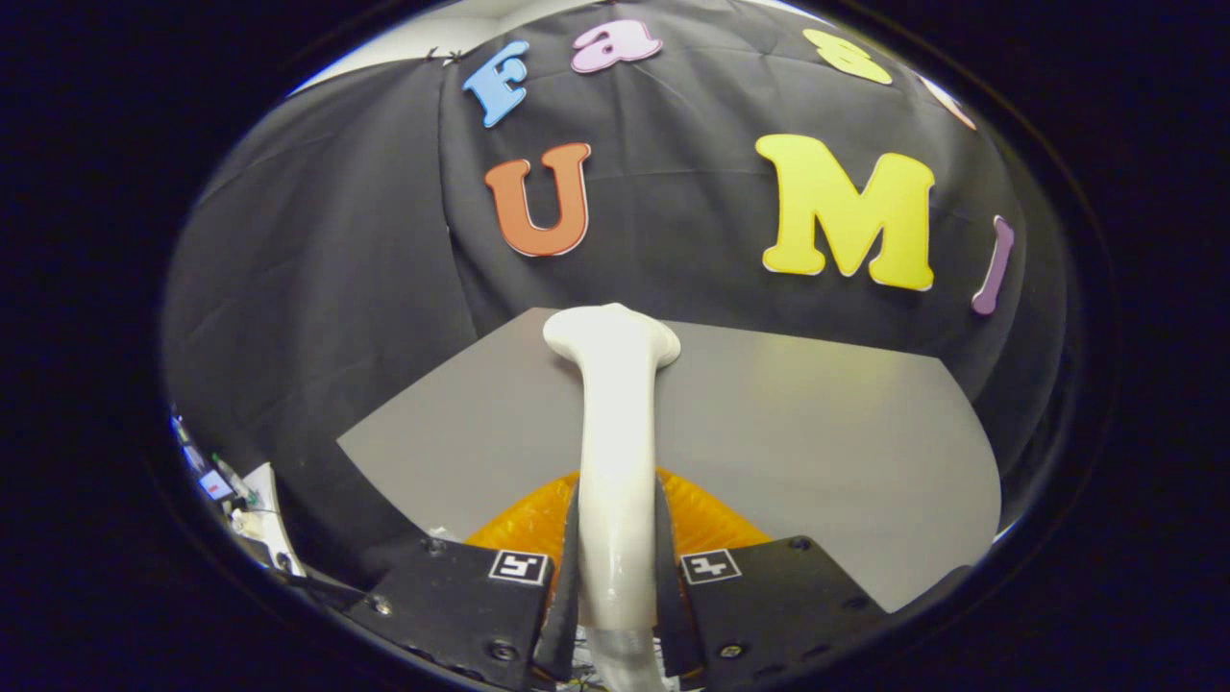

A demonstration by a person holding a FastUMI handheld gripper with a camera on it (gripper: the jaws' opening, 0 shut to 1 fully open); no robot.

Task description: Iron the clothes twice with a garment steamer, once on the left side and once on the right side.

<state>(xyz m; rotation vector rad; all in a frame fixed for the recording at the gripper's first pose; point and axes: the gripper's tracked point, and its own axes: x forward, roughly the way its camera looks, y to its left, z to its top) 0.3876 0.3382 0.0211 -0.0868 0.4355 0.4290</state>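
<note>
A white garment steamer stands upright, its handle pinched between both fingers of the gripper, its head raised above a grey table. An orange garment lies just behind the fingers. The smooth handle may twist, misaiming the head.

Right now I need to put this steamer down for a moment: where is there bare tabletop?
The grey table lies bare on both sides of the white garment steamer, out to the black cloth wall. The patch on its right looks wider. It is crowded just ahead of the claw, shut on the steamer's handle, where the orange garment lies.
</note>
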